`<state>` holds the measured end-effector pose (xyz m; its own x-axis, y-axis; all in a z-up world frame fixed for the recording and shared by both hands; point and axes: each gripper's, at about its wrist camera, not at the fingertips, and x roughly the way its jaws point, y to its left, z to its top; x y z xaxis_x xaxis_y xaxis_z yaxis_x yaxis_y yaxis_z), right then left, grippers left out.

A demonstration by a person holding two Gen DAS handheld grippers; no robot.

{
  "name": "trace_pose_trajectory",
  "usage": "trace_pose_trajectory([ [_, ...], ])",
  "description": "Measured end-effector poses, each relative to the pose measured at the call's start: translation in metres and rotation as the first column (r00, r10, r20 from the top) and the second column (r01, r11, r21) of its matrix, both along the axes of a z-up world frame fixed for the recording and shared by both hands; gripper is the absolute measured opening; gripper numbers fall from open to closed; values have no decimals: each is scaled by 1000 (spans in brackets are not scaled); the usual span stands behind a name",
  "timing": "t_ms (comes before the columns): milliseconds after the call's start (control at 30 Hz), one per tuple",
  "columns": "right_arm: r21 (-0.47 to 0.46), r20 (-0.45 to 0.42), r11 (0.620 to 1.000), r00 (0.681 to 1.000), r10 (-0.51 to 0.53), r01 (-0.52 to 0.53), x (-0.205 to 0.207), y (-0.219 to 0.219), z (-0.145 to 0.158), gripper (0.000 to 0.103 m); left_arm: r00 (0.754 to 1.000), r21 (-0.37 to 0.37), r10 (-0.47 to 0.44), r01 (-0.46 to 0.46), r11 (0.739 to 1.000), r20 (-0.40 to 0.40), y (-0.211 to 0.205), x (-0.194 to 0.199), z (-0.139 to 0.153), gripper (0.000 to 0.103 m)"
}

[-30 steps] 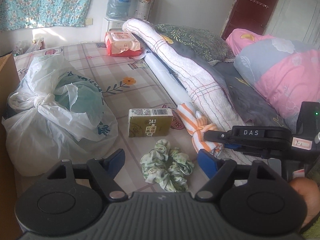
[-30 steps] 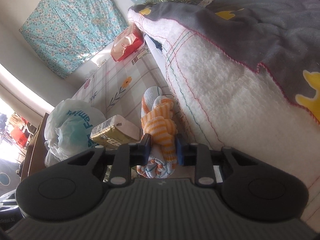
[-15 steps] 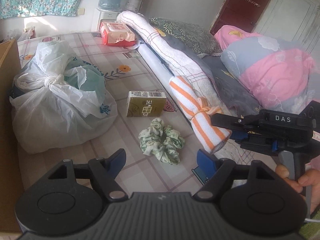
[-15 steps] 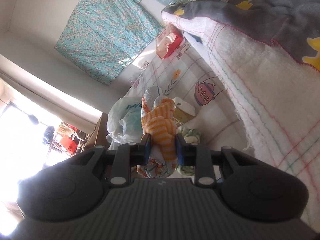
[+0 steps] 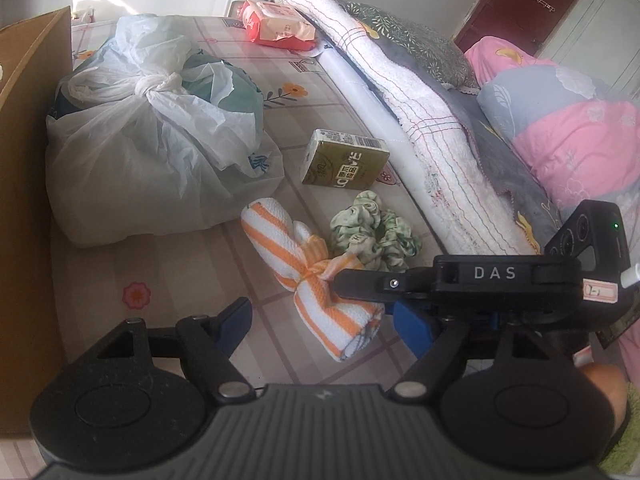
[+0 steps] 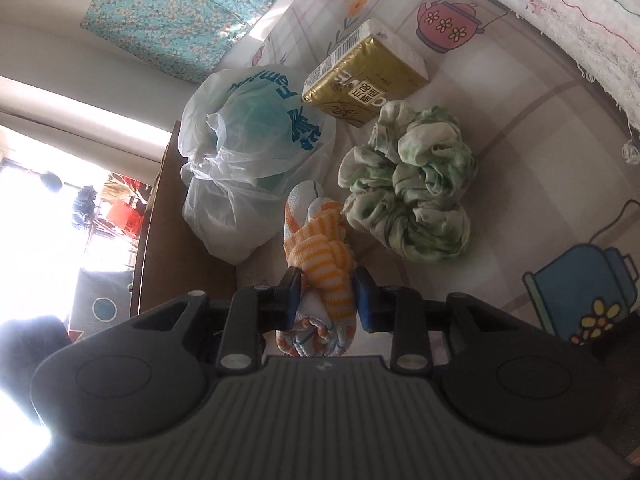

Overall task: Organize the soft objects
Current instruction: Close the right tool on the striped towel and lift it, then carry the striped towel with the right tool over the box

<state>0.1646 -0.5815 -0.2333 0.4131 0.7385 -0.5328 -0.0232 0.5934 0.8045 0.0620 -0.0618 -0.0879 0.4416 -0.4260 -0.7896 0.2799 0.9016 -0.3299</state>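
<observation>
Over the bed [image 5: 168, 264], right gripper [image 6: 326, 294] reaches in level from the right, jaws opening around the striped towel roll [image 5: 308, 276] beside the scrunchie [image 5: 372, 232]; left gripper [image 5: 320, 320] tilted down, jaws spread, empty.

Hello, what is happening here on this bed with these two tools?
A person is tidying soft things on a bed with a gripper in each hand. The right gripper has the orange-striped rolled towel between its jaws, which are opening, so the towel seems about to be released onto the sheet, beside the green scrunchie and near the white plastic bag. The left gripper is open and holds nothing.
</observation>
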Motion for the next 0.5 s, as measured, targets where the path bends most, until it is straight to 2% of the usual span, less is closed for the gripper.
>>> trace_pose_trajectory([
  [133, -9, 14, 1000, 1000, -11, 11, 7, -3, 5, 37, 1000, -3, -22, 22, 1000, -18, -2, 5, -7, 79],
  [333, -26, 22, 999, 999, 30, -30, 21, 8, 10, 40, 999, 18, -37, 37, 999, -34, -8, 15, -17, 79],
  [500, -61, -16, 995, 997, 78, -79, 28, 23, 2, 40, 996, 8, -39, 40, 999, -78, -7, 23, -28, 71],
])
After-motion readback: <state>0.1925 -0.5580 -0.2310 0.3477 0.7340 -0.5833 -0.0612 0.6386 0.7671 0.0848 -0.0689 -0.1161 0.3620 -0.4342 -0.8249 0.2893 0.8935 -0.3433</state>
